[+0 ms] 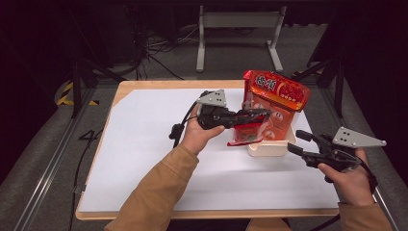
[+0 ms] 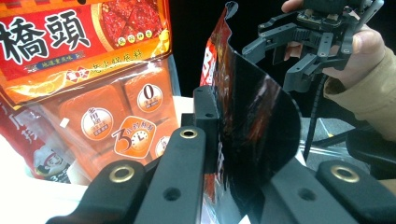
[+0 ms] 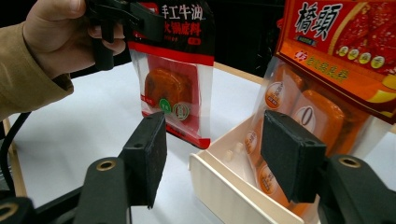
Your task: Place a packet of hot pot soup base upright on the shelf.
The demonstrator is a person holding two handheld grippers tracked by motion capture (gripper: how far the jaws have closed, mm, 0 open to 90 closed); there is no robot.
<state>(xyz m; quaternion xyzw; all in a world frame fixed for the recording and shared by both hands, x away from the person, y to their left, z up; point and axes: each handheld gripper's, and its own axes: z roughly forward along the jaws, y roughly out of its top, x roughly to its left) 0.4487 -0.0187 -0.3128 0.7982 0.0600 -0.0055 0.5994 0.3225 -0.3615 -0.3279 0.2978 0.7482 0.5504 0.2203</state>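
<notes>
My left gripper (image 1: 259,115) is shut on the top edge of a small red sauce packet (image 1: 244,135), which hangs just left of a white box (image 1: 269,150). From the left gripper view the packet (image 2: 254,116) curves edge-on between my closed jaws. A large orange-red seasoning bag (image 1: 276,96) stands upright in the box. My right gripper (image 1: 296,141) is open at the box's right side, nothing between its pads. In the right gripper view the small packet (image 3: 170,88) hangs from the left gripper (image 3: 140,21), and the big bag (image 3: 327,70) leans in the box (image 3: 224,186).
A white sheet (image 1: 144,144) covers the wooden table (image 1: 130,85). A cable (image 1: 177,130) trails from the left gripper. Beyond the far edge are a metal stand (image 1: 238,21) and floor cables. The right gripper (image 2: 254,39) appears behind the packet in the left gripper view.
</notes>
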